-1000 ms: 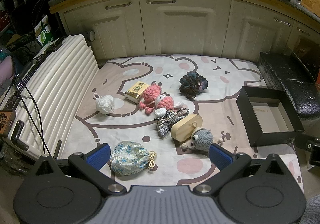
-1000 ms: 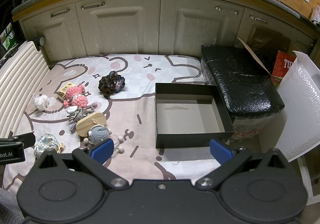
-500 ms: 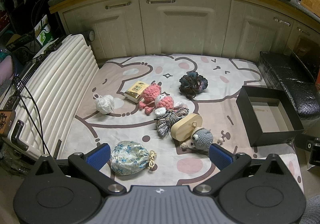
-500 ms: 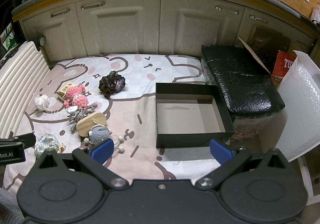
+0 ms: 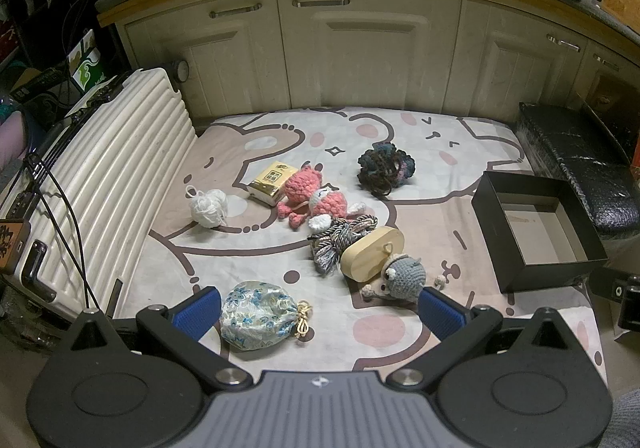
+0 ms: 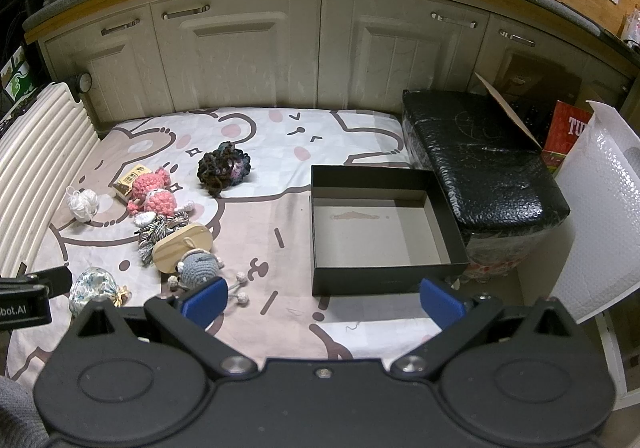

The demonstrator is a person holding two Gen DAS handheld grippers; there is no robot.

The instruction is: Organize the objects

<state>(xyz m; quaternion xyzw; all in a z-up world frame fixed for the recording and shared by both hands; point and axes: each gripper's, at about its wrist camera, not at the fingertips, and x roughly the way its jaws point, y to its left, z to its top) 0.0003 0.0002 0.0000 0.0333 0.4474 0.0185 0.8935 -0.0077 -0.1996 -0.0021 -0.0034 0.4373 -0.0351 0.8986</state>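
On the cartoon mat lie a floral pouch, a white yarn ball, a yellow packet, a pink crochet toy, a dark yarn bundle, a striped rope tassel, an oval wooden box and a grey crochet mouse. An empty black box stands to the right; it also shows in the left wrist view. My left gripper is open above the mat's near edge, beside the pouch. My right gripper is open, in front of the black box.
A white ribbed suitcase lies along the mat's left side. Cream cabinets close off the back. A black wrapped block sits right of the box, with white bubble wrap beyond it.
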